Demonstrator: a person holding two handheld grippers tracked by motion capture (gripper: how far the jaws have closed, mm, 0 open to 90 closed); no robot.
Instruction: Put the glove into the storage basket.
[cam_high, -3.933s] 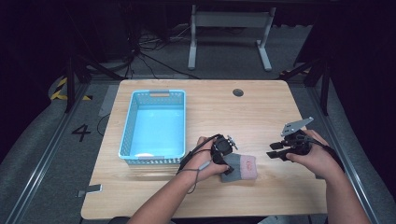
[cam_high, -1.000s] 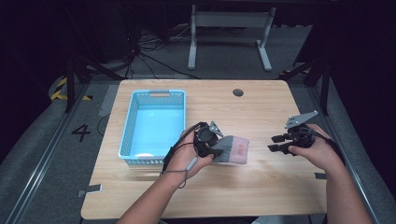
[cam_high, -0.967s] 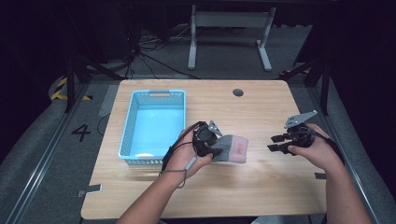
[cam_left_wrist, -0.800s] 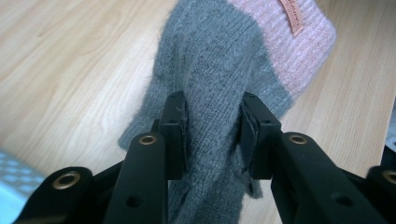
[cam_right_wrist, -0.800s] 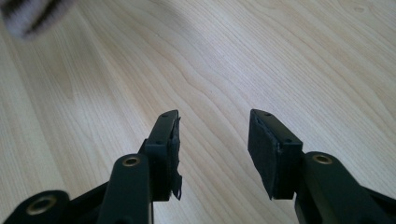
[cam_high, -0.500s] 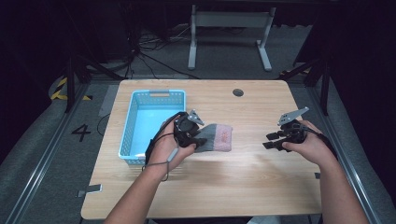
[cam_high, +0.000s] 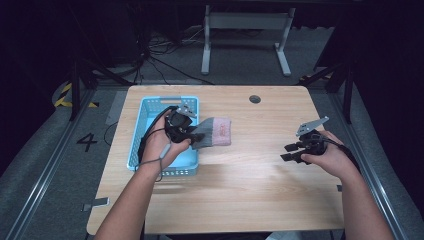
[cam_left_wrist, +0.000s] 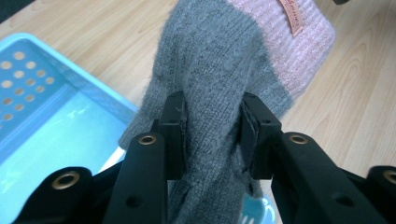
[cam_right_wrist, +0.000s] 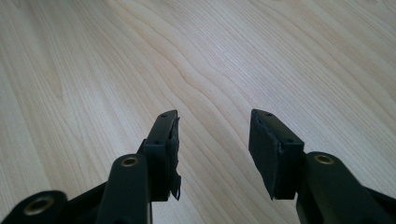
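The blue basket (cam_high: 150, 130) is sitting at the tabletop's (cam_high: 240, 195) nine o'clock. The left tool (cam_high: 192, 136) is pinching the grey-pink sock (cam_high: 215, 132) over its three o'clock rim. The right tool (cam_high: 290, 152) is hovering spread, empty.

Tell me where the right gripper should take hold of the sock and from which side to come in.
Probably the pink ribbed cuff. The left gripper is shut on the grey part of the sock by the blue basket, so the cuff hangs free toward the table's middle. The right gripper is open above bare wood; come from that open side, jaws across the cuff's thin edge.
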